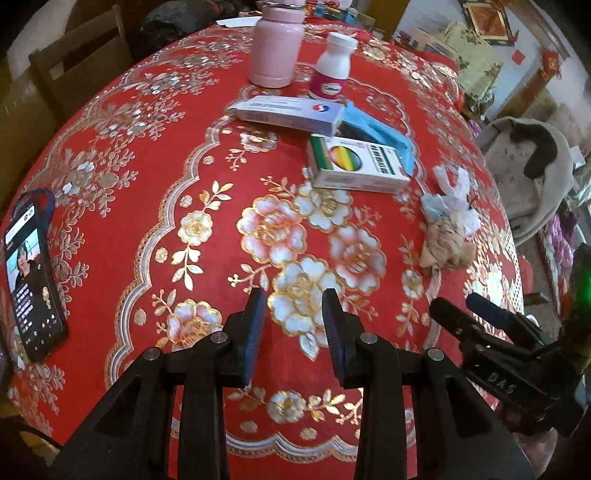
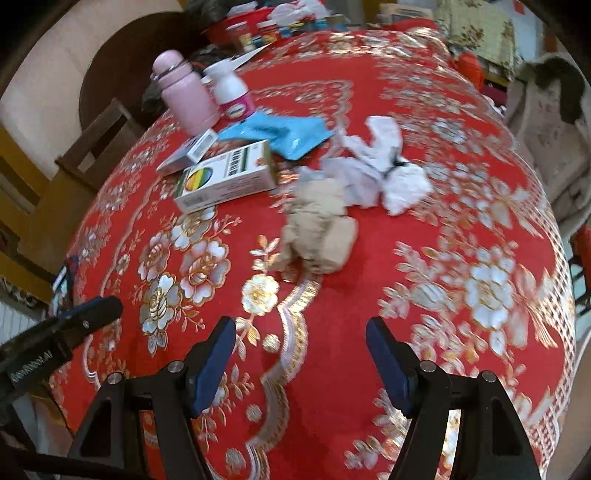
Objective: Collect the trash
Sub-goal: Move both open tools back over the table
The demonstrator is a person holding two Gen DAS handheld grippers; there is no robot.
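pink flask (image 1: 275,46), pill bottle (image 1: 332,68), 2 boxes, possibly medicine; phone (image 1: 31,273).

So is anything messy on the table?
Yes. A crumpled brown paper wad and scrunched white plastic lie loose, touching, on the red cloth, beside the neat boxes.

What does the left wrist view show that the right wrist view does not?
Only the left wrist view shows the black smartphone with a lit screen clearly, lying flat at the table's left edge. Only the right wrist view shows the red basket of small containers at the far end. Both share the crumpled beige paper wad, the white plastic bag, the pink steel flask and the rainbow-printed white box. Both grippers, left and right, are open and empty.
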